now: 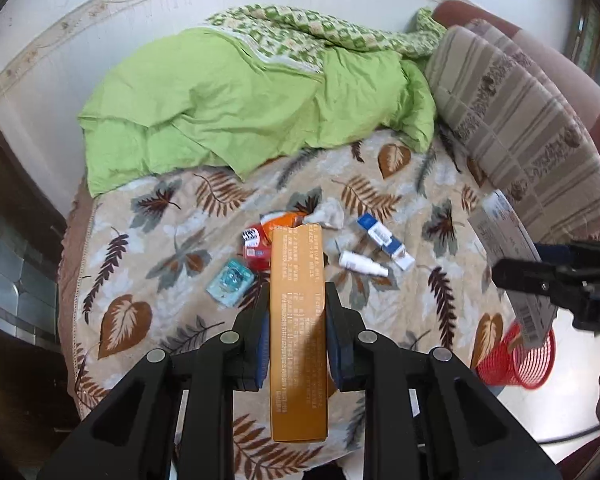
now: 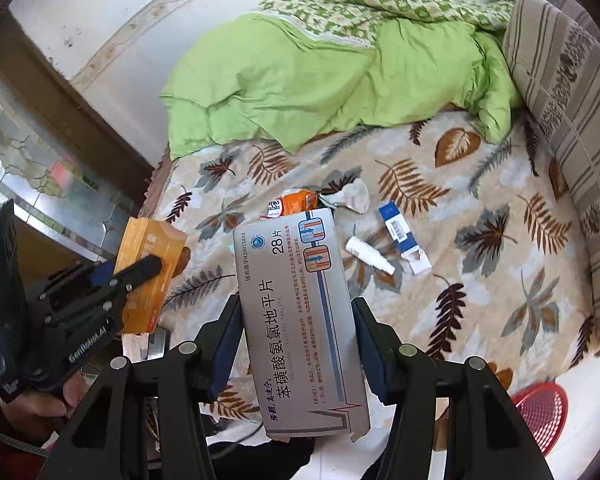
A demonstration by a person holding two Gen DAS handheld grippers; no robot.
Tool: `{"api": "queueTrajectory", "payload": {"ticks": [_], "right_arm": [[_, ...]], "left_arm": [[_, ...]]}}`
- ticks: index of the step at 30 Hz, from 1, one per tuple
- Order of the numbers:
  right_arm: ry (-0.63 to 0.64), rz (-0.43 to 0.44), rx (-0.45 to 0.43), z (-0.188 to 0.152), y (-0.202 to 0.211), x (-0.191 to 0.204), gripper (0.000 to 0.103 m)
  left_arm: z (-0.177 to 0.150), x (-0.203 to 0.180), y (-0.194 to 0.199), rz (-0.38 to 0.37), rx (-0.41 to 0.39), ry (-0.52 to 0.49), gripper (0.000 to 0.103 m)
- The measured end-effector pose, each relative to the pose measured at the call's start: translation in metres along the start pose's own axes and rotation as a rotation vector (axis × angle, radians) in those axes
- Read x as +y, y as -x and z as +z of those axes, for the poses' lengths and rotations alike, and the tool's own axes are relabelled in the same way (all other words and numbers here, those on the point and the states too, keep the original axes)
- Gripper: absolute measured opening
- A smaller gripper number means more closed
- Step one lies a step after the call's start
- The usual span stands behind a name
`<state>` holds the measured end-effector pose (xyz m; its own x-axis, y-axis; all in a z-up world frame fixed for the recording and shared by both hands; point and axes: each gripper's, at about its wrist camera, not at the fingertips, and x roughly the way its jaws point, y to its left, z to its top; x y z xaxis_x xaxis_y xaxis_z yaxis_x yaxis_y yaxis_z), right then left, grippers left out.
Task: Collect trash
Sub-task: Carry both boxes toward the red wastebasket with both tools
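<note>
**Two cartons held above a littered bed**

A long orange carton [image 1: 299,332] is clamped between the pads of the left tool [image 1: 299,312], and a silver tablet carton [image 2: 300,320] is gripped by the right tool [image 2: 298,332]; both are held in the air over the bed [image 1: 148,264].

Around them, a bedspread printed with brown and grey leaves is seen, with a crumpled green quilt [image 1: 236,108] heaped at its far side and a striped cushion [image 1: 512,120] leaning at the right. A red mesh basket [image 1: 520,364] stands on the floor beside the bed, low at the right, and part of it is covered in the left view by the silver carton. The litter on the bedspread is partly hidden behind both held cartons.

Still lying on the bed are counted: one blue-and-white box [image 1: 384,240], one small white bottle [image 1: 362,263] just beside it, one crumpled tissue [image 1: 330,212], one orange wrapper [image 1: 282,220] touching one red packet [image 1: 256,248], and one pale blue packet [image 1: 231,282].

On the silver carton, "28" and "TABLETS" are read among large Chinese characters. "GenRobot.AI" is printed on the left tool's body. The orange carton's small print is too fine to read.
</note>
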<state>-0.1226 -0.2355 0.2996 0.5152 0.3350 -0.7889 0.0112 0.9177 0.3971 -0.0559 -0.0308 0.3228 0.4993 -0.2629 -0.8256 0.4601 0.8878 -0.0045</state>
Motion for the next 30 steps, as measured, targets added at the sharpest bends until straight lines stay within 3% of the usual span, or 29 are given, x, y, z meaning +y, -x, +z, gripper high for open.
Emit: {"api": "queueTrajectory", "payload": {"ticks": [5,12,30], "right_arm": [[0.037,0.001,-0.041,0.004,0.025,-0.013,0.058],[-0.019,-0.003,-0.081,-0.003,0.048,-0.045,0.058],[-0.144,-0.071,-0.206,-0.011,0.098,-0.086,0.058]], "left_arm": [[0.016,-0.021,0.012,0.028,-0.048,-0.004,0.022],[0.031,-0.051,0.017,0.032,-0.065,-0.058,0.022],[0.058,-0.101,0.02,-0.024,-0.112,-0.206,0.022]]}}
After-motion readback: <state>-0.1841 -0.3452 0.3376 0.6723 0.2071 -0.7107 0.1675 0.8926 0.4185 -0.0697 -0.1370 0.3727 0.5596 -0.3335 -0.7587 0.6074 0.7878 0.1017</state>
